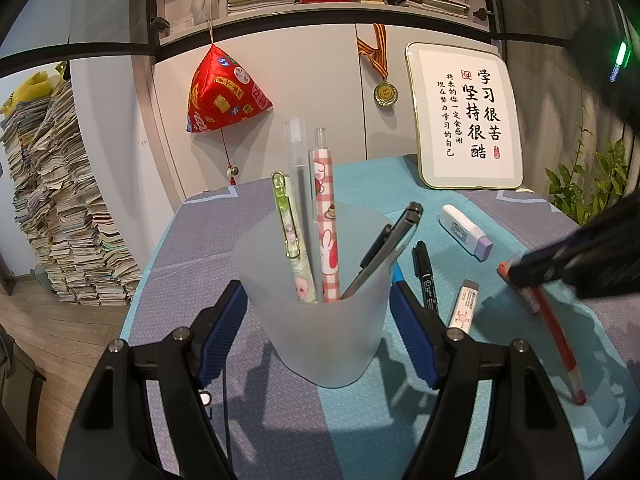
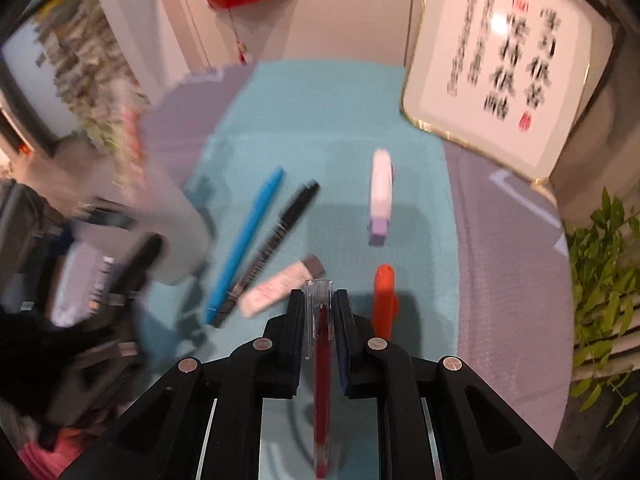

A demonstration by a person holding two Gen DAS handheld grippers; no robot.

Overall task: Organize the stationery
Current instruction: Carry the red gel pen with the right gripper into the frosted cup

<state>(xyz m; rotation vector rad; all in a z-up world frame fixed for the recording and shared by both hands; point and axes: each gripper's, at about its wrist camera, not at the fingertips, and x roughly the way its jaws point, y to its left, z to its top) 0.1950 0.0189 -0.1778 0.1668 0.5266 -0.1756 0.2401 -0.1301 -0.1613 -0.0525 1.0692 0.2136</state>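
**Four items in the cup, one red pen held**

In the left view, the left tongs (image 1: 316, 320) are seen spread wide around a frosted cup (image 1: 320, 320), the pads just beside its walls; whether they touch cannot be told. Four items are counted in the cup: three pens and one black tool. Beyond it, a black marker (image 1: 426, 276), two erasers (image 1: 464, 308) (image 1: 466, 230) and a framed sign (image 1: 466, 116) are seen on the surface (image 1: 208, 248).

In the right view, blurred, the right tongs (image 2: 318, 300) are closed on a red pen (image 2: 321, 356). Only here are a blue pen (image 2: 248, 240) and an orange item (image 2: 383, 300) shown lying on the surface.
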